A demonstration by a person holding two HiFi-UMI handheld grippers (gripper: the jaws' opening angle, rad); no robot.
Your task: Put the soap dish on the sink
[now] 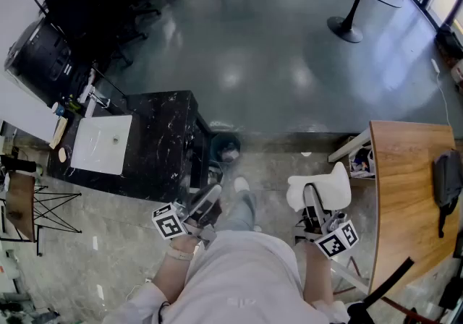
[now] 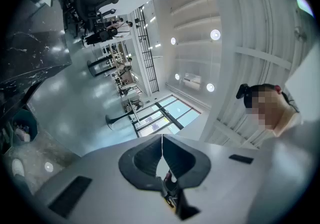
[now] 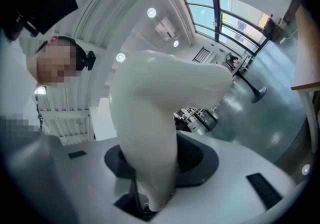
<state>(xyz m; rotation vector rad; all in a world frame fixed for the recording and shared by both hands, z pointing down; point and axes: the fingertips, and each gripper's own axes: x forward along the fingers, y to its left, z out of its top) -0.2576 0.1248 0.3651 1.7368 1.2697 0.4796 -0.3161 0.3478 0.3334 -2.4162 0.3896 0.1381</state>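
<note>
- A person standing on the tiled floor holds a white soap dish [image 3: 160,98] clamped in the right gripper [image 3: 159,165], its jaws closed on one narrow end of the dish while the wider body sticks out beyond them.
- The left gripper [image 2: 161,150] carries nothing; its two jaws meet in a single line.
- The dish is up in the air at the person's right side, well apart from the white sink [image 1: 94,158], which is set into a black marble bench [image 1: 165,134] ahead and to the left.
- The dish's glossy, curved surface suggests a stiff, smooth shell, probably ceramic or hard plastic. It looks light enough for one gripper, but is likely slippery under the pads and liable to chip if knocked.
- With the hold at one end, the overhanging body may pivot in the jaws. A grip nearer the middle or across the rim would probably steady it, and it should be lowered gently onto the sink.
</note>
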